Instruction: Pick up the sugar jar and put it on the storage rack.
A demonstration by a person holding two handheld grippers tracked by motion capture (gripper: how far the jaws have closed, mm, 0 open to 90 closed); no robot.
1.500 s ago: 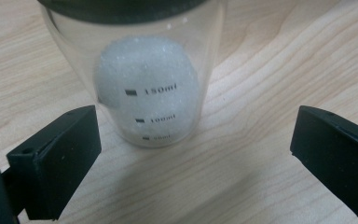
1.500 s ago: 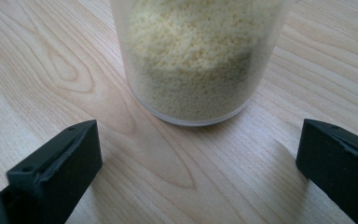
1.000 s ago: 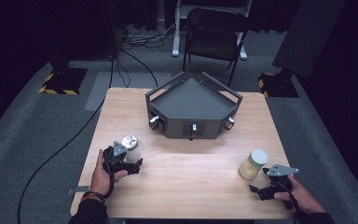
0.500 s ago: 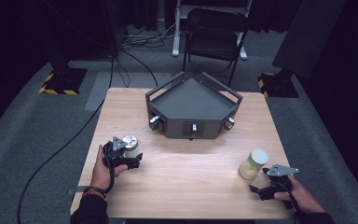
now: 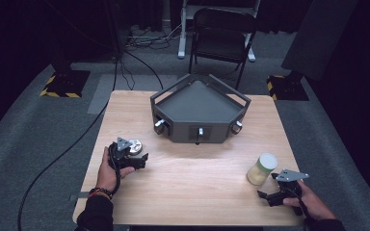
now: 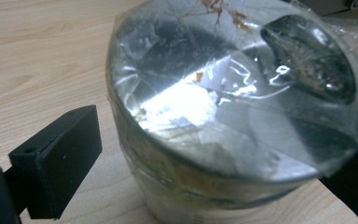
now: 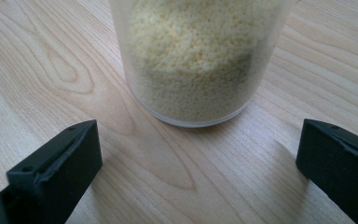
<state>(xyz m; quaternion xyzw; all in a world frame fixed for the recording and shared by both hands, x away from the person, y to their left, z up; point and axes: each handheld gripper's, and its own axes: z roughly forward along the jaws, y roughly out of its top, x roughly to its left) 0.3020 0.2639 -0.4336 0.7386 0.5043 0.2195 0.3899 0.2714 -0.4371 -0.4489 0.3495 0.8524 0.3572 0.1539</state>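
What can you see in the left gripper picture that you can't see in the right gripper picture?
The left gripper view has a round container sealed with crinkly clear film, sitting between that gripper's black fingers, which are spread open around it. The right gripper view has a clear jar of tiny yellow grains, standing just ahead of its open fingers. Both show the light wooden table.

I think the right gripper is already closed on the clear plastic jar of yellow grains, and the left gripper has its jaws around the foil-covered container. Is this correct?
Not quite. The right gripper is open and apart from the clear plastic jar of yellow grains: the right gripper view shows the jar ahead of both jaws, with bare wooden table between. The left gripper does have its jaws around the foil-covered container.
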